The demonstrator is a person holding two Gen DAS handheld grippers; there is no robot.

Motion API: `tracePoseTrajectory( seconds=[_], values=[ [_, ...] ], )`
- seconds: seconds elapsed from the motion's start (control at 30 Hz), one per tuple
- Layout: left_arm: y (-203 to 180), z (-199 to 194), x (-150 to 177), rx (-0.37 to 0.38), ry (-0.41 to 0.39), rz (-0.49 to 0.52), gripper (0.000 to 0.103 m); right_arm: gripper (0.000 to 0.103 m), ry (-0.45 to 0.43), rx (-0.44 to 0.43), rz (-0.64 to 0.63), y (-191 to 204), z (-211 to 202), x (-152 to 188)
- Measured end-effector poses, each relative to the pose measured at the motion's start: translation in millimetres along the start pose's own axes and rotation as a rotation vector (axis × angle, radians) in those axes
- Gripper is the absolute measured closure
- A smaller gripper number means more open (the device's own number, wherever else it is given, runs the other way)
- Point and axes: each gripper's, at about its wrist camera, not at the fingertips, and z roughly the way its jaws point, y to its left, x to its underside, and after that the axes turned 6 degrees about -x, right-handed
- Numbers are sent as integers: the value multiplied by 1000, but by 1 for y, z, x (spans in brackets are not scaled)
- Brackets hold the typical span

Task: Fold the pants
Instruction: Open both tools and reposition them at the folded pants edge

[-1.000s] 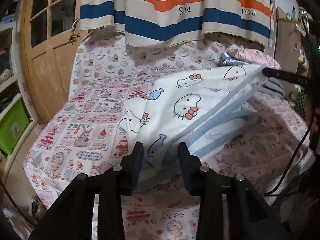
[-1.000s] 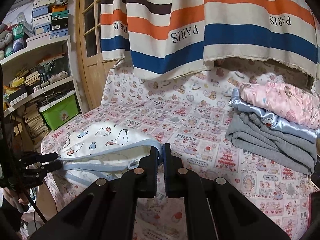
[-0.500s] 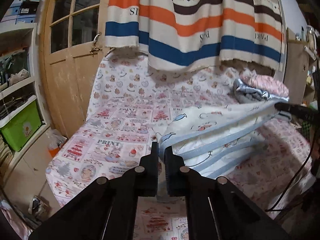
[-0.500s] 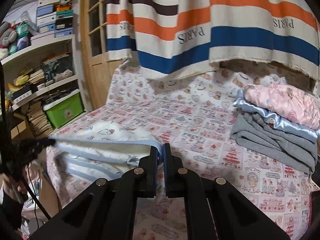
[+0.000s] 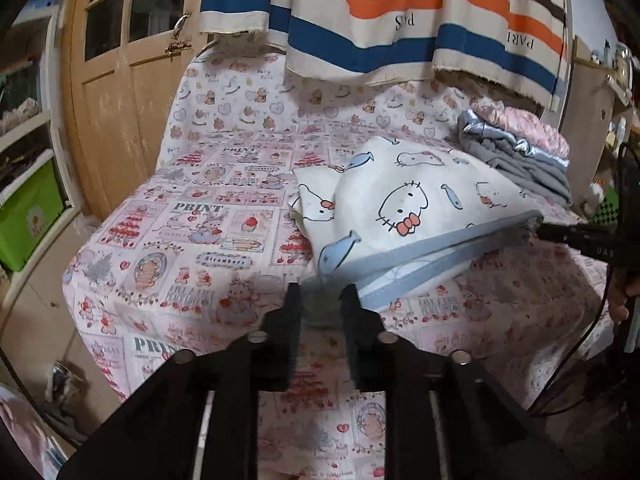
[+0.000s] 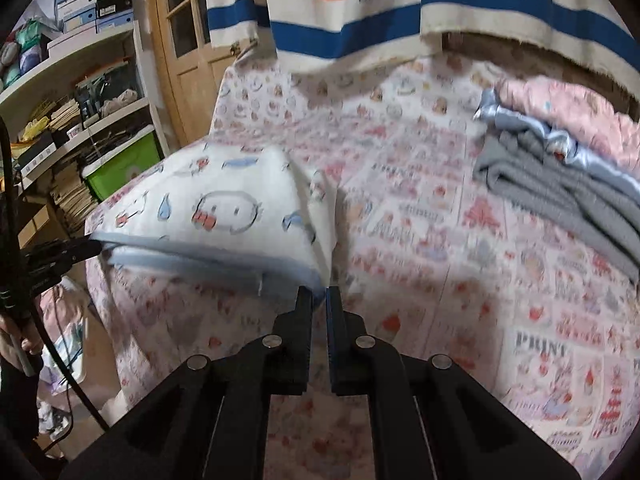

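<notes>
The pants [image 5: 404, 208], white with a cat-and-fish print and a pale blue hem band, lie folded over on the patterned sheet [image 5: 192, 236] of what looks like a bed, their blue-edged near side raised off the surface. That edge is the long axis for the coming move: in the left wrist view it runs from just ahead of the left gripper [image 5: 320, 300] out to the right, where the right gripper [image 6: 319, 300] grips its other end. The right gripper's jaws are closed to a thin slit on the blue corner. The left gripper's jaws stand a moderate way apart with blurred pale blue cloth between them (whether they pinch it or it has slipped free I cannot tell). Both hands are at the near edge, one at each end, so the fold most likely goes away from them, toward the far side.

Motion blur softens the right wrist view. How many layers the fold holds, and where the waistband is, stay hidden. Farther right, well apart from the pants, sits a stack of folded clothes [image 6: 560, 160]. A striped cloth [image 5: 400, 20] hangs behind, and a wooden door [image 5: 120, 80] stands far left.
</notes>
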Motion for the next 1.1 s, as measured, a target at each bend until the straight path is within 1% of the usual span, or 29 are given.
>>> tracePoseTrajectory(
  seconds=[0.03, 0.07, 0.1, 0.13, 0.17, 0.2, 0.27, 0.33, 0.4, 0.43, 0.5, 0.57, 0.63, 0.67, 0.73, 0.77, 0.8, 0.83, 0.87, 0.93, 0.97, 1.0, 1.03, 1.1],
  values=[
    [3, -4, -1, 8, -10, -11, 77, 96, 3, -19, 11, -1, -2, 1],
    [6, -8, -2, 14, -21, -21, 74, 91, 7, -54, 31, -4, -6, 0],
    [9, -12, -4, 19, -34, -33, 68, 87, 7, -83, 47, -6, -9, -1],
    [12, -16, -7, 24, -49, -42, 65, 79, -2, -102, 58, -7, -13, -4],
    [15, -18, -12, 24, -65, -48, 64, 75, -25, -120, 68, -8, -18, -7],
    [17, -18, -18, 15, -80, -49, 64, 74, -50, -127, 69, -9, -22, -13],
    [20, -15, -33, -11, -110, -43, 63, 74, -104, -112, 63, -10, -28, -30],
    [24, -4, -50, -20, -116, -51, 62, 74, -132, -92, 69, -13, -26, -49],
    [28, 14, -67, -18, -93, -69, 62, 74, -137, -108, 92, -19, -17, -70],
    [29, 25, -74, -11, -76, -73, 63, 74, -132, -119, 106, -22, -11, -79],
    [29, 45, -84, -1, -28, -71, 63, 74, -108, -112, 120, -26, 5, -94],
    [29, 64, -89, 57, 24, -91, 64, 74, -82, -93, 114, -28, 22, -104],
    [29, 76, -90, 139, 66, -120, 64, 74, -42, -102, 125, -32, 39, -110],
    [29, 81, -90, 166, 84, -133, 64, 74, -20, -114, 144, -36, 48, -111],
    [27, 87, -89, 181, 95, -137, 64, 74, 20, -148, 166, -41, 63, -112],
    [26, 89, -88, 178, 98, -136, 65, 74, 44, -166, 175, -43, 70, -110],
    [25, 91, -88, 178, 99, -135, 74, 74, 64, -179, 186, -43, 76, -110],
    [25, 93, -88, 182, 99, -137, 91, 74, 81, -195, 197, -44, 83, -109],
    [25, 93, -88, 185, 98, -142, 96, 74, 97, -204, 204, -44, 89, -108],
    [28, 91, -90, 196, 73, -155, 100, 74, 123, -214, 205, -44, 100, -106],
    [29, 88, -90, 193, 56, -156, 100, 77, 132, -222, 205, -44, 105, -105],
    [29, 86, -91, 184, 39, -153, 101, 85, 122, -223, 209, -44, 106, -105],
    [30, 81, -92, 169, 17, -151, 101, 102, 98, -215, 212, -45, 105, -106],
    [34, 74, -94, 147, -19, -159, 101, 102, 31, -176, 211, -46, 97, -107]
  ],
)
